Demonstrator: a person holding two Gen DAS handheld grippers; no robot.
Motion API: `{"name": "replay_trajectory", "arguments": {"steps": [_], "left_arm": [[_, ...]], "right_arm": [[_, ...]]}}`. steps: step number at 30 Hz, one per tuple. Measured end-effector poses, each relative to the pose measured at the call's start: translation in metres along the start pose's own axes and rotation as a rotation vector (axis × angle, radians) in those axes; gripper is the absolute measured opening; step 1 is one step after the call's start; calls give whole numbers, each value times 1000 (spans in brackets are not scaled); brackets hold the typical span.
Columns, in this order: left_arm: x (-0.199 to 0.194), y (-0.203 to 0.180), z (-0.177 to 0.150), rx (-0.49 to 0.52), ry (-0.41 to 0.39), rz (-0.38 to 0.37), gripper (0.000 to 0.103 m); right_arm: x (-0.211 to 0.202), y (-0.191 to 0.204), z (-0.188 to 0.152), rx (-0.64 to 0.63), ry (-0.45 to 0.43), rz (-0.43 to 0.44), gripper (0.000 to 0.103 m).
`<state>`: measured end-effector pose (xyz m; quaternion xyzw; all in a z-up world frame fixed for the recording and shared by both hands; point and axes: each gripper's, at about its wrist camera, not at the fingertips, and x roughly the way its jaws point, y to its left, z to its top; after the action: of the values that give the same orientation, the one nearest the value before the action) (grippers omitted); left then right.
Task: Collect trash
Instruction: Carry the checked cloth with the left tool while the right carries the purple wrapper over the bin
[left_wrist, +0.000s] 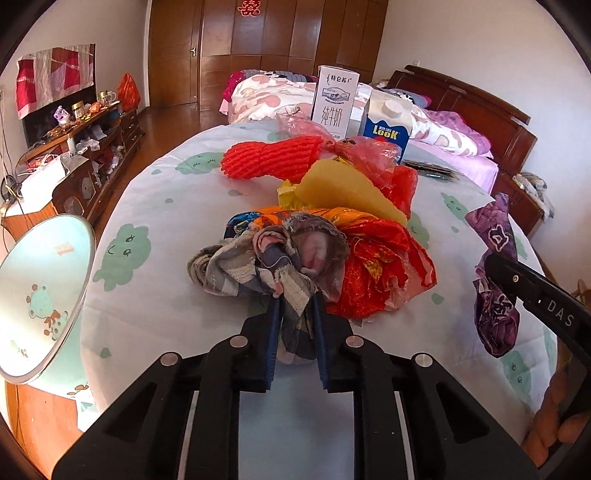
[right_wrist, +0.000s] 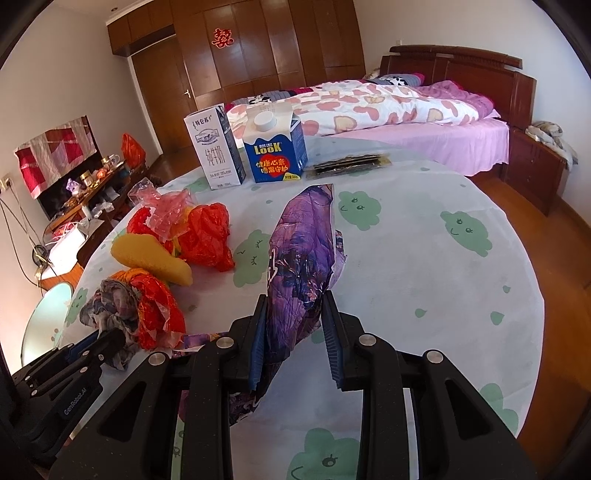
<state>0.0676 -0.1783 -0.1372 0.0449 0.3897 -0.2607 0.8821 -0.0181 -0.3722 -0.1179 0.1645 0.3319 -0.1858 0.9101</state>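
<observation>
Our left tool (left_wrist: 295, 306) is pinching the checked rag (left_wrist: 266, 262); right tool (right_wrist: 293, 306) clamps a purple wrapper (right_wrist: 303, 254) mid-desk (right_wrist: 424, 266).

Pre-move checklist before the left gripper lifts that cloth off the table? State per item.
1. left gripper shut on the grey cloth: ok.
2. right gripper shut on the purple wrapper: ok.
3. Cloth free of the orange foil wrapper: not ok, they touch.
4. Both cartons upright, white milk carton and blue carton, clear of the pile: ok.
5. Trash container in view: not ok, none seen.
</observation>
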Motion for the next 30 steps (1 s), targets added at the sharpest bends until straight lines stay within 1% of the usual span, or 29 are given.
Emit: {"name": "replay_trajectory", "arguments": {"steps": [5, 11, 19, 23, 26, 30], "left_arm": [[-27, 3, 2, 34, -64, 19, 14], [-49, 18, 7, -8, -116, -8, 14], [-66, 31, 14, -17, -189, -15, 14], [-69, 49, 19, -56, -203, -12, 14], [-69, 61, 22, -82, -207, 6, 14], [-70, 67, 25, -94, -214, 13, 14]], "right_arm": [[-8, 3, 7, 6, -35, -4, 29], [-13, 20, 14, -25, -62, -8, 29], [-17, 43, 21, -66, -100, -6, 29], [-18, 55, 28, -74, -113, 6, 29], [-19, 65, 33, -78, -129, 26, 29], [-20, 78, 40, -100, -141, 48, 29]]}}
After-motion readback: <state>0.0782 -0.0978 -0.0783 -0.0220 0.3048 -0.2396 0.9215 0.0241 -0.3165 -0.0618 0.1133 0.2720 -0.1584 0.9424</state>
